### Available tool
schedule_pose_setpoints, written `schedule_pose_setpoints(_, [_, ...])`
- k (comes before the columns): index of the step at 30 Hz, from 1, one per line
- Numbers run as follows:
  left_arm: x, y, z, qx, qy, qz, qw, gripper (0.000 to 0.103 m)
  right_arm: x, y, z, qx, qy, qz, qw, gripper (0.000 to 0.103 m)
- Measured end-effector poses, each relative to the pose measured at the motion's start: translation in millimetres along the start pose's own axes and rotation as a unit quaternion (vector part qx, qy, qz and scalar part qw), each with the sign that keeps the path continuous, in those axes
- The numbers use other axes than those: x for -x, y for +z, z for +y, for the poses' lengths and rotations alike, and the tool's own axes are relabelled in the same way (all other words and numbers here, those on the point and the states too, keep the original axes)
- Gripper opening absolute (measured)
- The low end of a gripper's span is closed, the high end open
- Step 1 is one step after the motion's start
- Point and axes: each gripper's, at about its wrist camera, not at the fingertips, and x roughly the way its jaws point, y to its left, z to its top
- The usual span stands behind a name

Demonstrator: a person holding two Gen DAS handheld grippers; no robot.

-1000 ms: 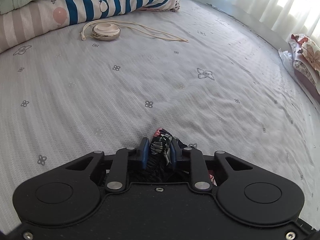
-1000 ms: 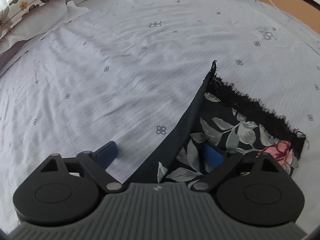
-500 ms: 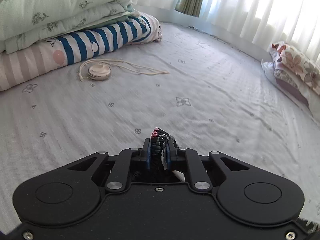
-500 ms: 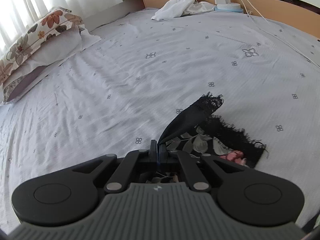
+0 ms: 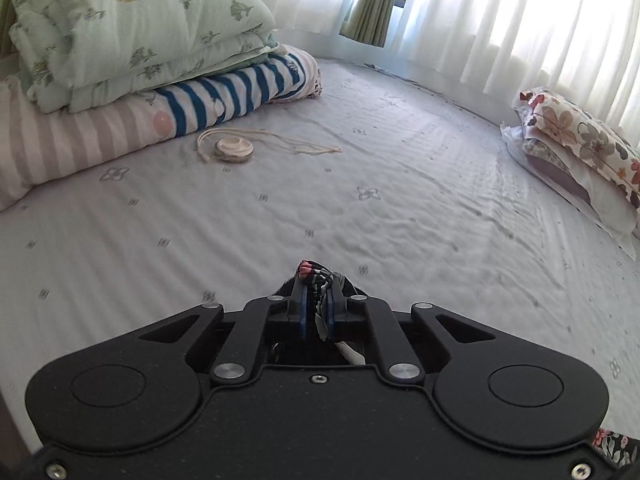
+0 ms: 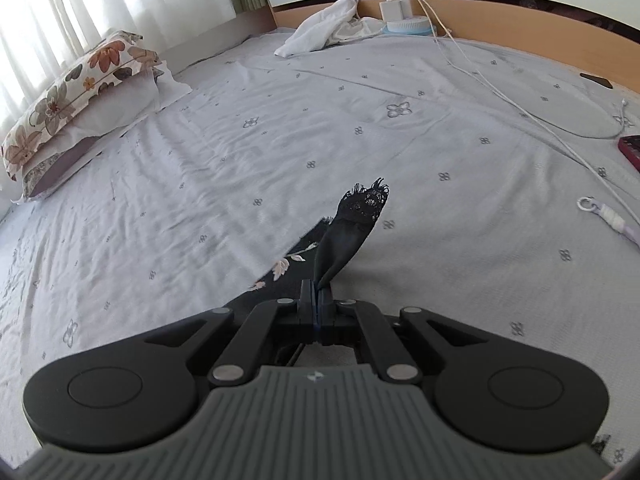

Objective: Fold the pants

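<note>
Grey bedsheet (image 5: pixel 400 184) lies beneath. Floral lace-trimmed pants (image 6: pixel 352 232) are clamped by left gripper (image 5: pixel 315 312) and right gripper (image 6: pixel 318 300); lift step judged underway; laying over flat needed next.

Left wrist cam sits low behind the left gripper (image 5: pixel 315 308), looking forward along its fingers across the bed (image 5: pixel 400 208) toward the curtained window (image 5: pixel 500 12) and folded quilts (image 5: pixel 132 28). Right wrist cam sits likewise behind the right gripper (image 6: pixel 318 304), facing the headboard (image 6: pixel 520 16). Both are close above the sheet. Shared: the floral pillow (image 5: pixel 580 140) (image 6: pixel 76 92) and the curtains.
</note>
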Motion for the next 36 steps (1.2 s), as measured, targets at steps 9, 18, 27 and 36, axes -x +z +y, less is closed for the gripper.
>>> schedule_pose_setpoints(9, [59.6,-2.5,47.5,0.026,-0.007,-0.009,0.9996,0.008,61.3,-24.2,-58.4,0.011,0.013,-0.001,1.000,0.002])
schedule_pose_setpoints(18, [68.8,-37.3,69.9,0.002,0.010,0.027,0.9996,0.009,98.1,-55.7,-91.0,0.048,0.054,0.026,0.997,0.003])
schedule_pose_setpoints(27, [50.4,-60.7,77.3,0.005,0.026,0.052,0.9983,0.009,84.1,-83.0,-106.2,0.000,0.134,0.079,0.988,0.050])
schedule_pose_setpoints(36, [37.6,-65.1,78.8,0.010,0.039,0.061,0.9973,0.009,46.0,-91.0,-123.1,-0.046,0.109,0.049,0.992,0.057])
